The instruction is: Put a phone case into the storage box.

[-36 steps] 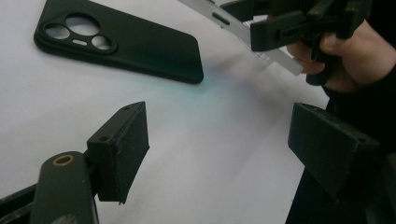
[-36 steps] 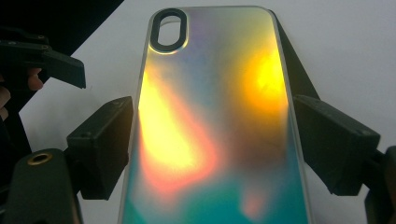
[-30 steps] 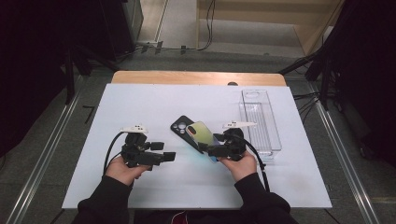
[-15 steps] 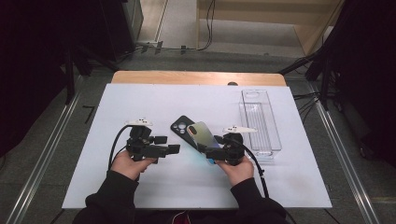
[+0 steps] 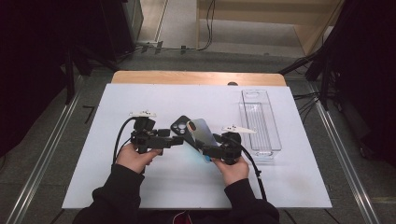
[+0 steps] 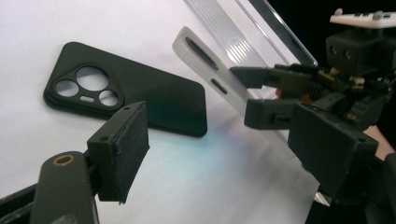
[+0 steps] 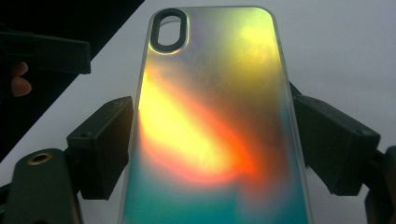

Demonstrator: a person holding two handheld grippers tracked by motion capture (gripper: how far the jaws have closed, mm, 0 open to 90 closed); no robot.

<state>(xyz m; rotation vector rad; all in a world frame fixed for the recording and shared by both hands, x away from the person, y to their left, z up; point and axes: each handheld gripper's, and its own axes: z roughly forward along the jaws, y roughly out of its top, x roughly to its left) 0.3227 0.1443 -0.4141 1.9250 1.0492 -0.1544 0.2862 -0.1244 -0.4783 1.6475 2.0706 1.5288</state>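
An iridescent phone case (image 7: 210,116) with one oval camera hole is clamped by its long edges in my shut right gripper (image 7: 210,154). From above, this case (image 5: 200,132) tilts up off the table ahead of my right gripper (image 5: 206,150). Just left of it, a black phone case (image 5: 179,126) with several camera holes lies flat on the white mat. My left gripper (image 5: 177,141) stands open beside both cases, nothing between its pads (image 6: 123,149). Its own camera sees the black case (image 6: 135,93), the held case's edge (image 6: 205,65) and the right gripper (image 6: 261,93).
A clear oblong plastic tray (image 5: 259,122) stands at the right of the white mat (image 5: 140,100), just past my right hand. A wooden table edge (image 5: 196,77) runs along the far side. Metal rails flank the table on both sides.
My left gripper has moved away from the person and slightly right, closer to the two cases. The right gripper and its held case have stayed nearly still.
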